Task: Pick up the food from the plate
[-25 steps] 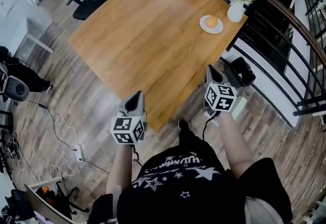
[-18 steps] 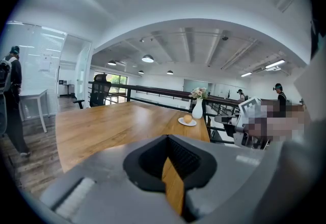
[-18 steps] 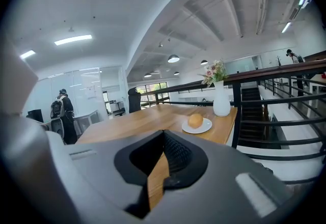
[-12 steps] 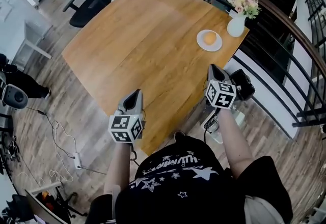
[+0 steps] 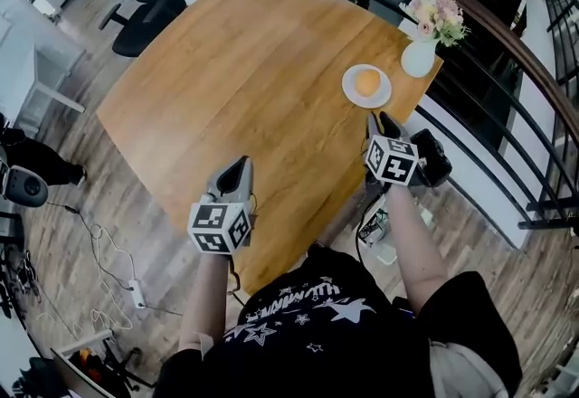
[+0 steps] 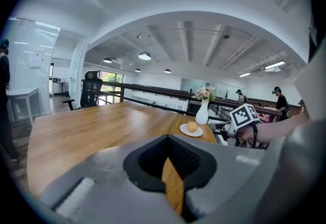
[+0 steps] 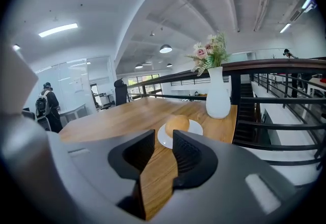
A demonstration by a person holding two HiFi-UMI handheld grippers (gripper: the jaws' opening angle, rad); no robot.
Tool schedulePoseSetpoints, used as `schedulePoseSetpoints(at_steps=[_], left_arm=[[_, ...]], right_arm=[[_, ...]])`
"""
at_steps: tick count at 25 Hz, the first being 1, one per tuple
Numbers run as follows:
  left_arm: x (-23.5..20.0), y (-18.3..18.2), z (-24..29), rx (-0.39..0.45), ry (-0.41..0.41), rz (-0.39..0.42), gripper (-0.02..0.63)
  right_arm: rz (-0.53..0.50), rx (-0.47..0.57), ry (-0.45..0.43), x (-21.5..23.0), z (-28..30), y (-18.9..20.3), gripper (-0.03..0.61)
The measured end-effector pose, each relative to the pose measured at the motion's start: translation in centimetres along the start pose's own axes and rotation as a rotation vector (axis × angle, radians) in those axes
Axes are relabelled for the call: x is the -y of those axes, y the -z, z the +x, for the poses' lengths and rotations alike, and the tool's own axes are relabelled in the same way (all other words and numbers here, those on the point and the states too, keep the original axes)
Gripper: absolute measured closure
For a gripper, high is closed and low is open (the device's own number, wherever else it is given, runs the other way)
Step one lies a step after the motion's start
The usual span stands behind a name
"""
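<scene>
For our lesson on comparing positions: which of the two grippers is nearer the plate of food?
The right gripper, just short of the white plate, its jaws opening with nothing between them. The left gripper sits farther back, by the table's near edge.

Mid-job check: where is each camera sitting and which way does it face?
Head view: on the person's head, looking steeply down at the table; both forearms, the left gripper and the right gripper show.
Left gripper view: along its closed jaws, across the table toward the plate.
Right gripper view: along its opening, empty jaws at the bun and vase.
Shared: all three show the plate.
</scene>
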State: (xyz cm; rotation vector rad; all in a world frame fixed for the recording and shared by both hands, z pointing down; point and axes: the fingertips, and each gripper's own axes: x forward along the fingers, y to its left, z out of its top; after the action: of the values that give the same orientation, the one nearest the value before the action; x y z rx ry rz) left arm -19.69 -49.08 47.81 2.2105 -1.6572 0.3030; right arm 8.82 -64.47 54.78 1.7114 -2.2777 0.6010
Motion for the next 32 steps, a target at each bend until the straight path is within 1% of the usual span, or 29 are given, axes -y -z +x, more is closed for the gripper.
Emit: schedulePoseSetpoints(at_steps=[2,6,10,12,19,25,29,32], left_arm=[[-0.1,-0.3,0.7,-0.003,0.005,-0.004,0.612],[-0.4,0.0,2.1,-0.015,0.010,-0.012,0.612],[-0.9,0.5,3.5,-0.029,0.011,-0.022,0.612],[-1.2,0.6,4.2,-0.034,0.012,-0.026,0.612],[-2.2,0.1,6.4,-0.039,0.015,-0.037,0.612],[-2.4,0.3,8.0,-0.050,0.023,-0.044,0.612],[-2.6,0.6,8.3,-0.055,0.021,-0.051,0.612],[-2.8,0.7,8.5,-0.059,0.017,-0.055,0.612]], right_arm=[[-0.004,-0.004,0.013,0.3,1.4,-0.2,0.453],[-0.019,-0.018,0.031,0.4,4.2,-0.4,0.388],[-0.021,-0.046,0.068,0.9,7.1,0.2,0.296],[-0.022,-0.055,0.099,1.4,8.3,0.3,0.267],[-0.038,-0.084,0.167,2.8,11.8,0.1,0.256],[-0.040,-0.106,0.190,3.8,13.8,0.2,0.253],[-0.041,-0.113,0.194,3.6,14.8,0.2,0.229],[-0.037,-0.124,0.221,4.1,15.4,0.1,0.222]])
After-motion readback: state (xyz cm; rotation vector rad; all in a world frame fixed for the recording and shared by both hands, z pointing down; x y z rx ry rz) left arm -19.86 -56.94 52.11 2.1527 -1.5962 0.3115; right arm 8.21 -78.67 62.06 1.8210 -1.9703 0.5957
